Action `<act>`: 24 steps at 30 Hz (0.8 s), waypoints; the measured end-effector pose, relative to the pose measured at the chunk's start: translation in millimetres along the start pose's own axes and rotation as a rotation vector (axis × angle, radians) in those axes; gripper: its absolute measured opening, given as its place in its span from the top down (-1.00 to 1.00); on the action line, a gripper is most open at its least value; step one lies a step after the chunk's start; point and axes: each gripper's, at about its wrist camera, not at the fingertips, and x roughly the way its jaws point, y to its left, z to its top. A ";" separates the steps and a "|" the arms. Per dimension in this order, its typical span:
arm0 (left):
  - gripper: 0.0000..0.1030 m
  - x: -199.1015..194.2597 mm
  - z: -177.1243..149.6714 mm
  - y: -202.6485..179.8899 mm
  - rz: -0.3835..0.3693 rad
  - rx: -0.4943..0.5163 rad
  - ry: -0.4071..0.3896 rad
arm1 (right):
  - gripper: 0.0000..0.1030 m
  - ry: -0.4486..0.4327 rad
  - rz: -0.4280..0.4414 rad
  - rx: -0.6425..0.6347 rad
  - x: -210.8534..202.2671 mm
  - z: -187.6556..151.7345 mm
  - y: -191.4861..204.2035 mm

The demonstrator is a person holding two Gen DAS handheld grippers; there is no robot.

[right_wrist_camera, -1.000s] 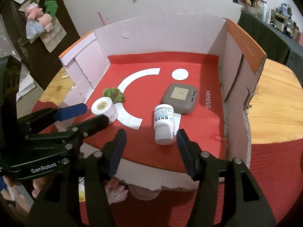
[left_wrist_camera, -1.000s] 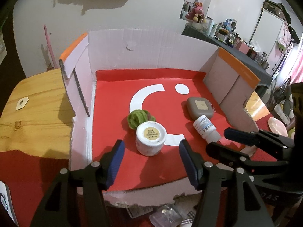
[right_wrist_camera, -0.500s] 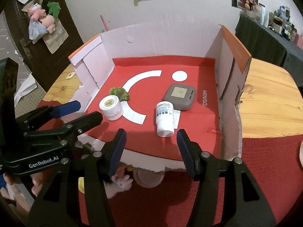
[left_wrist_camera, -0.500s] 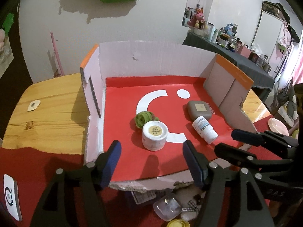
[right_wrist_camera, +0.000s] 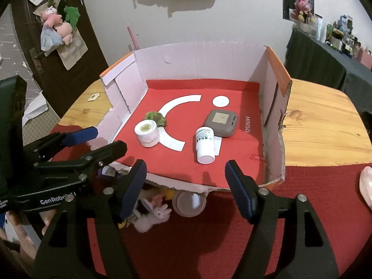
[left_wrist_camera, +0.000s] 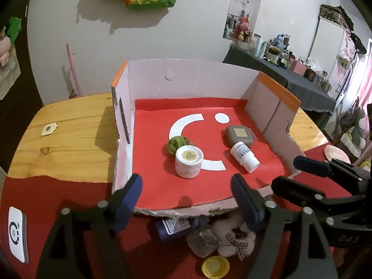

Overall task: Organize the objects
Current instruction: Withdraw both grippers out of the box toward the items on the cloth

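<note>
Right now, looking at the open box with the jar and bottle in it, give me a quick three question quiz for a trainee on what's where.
1. True or false: the white pill bottle stands upright in the cardboard box.
2. Which thing touches the round white jar? A) the grey case B) the green fuzzy ball C) the yellow cap
3. Fill in: the left gripper and the right gripper are both ____, holding nothing.

Key
1. False; it lies on its side, base against the grey case.
2. B.
3. Open.
</note>
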 end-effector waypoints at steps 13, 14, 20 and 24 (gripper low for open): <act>-0.79 -19.0 -8.3 -5.9 0.022 0.014 -0.039 | -0.50 -0.035 -0.011 -0.004 -21.5 -9.8 4.2; -0.82 -19.4 -8.6 -6.0 0.022 0.013 -0.039 | -0.56 -0.037 -0.011 -0.004 -22.6 -10.7 4.7; -0.91 -24.5 -14.6 -6.7 0.025 0.008 -0.044 | -0.59 -0.048 -0.028 -0.017 -28.0 -16.0 8.8; -0.91 -26.7 -17.8 -8.0 0.029 0.012 -0.042 | -0.60 -0.052 -0.032 -0.012 -30.7 -18.5 8.4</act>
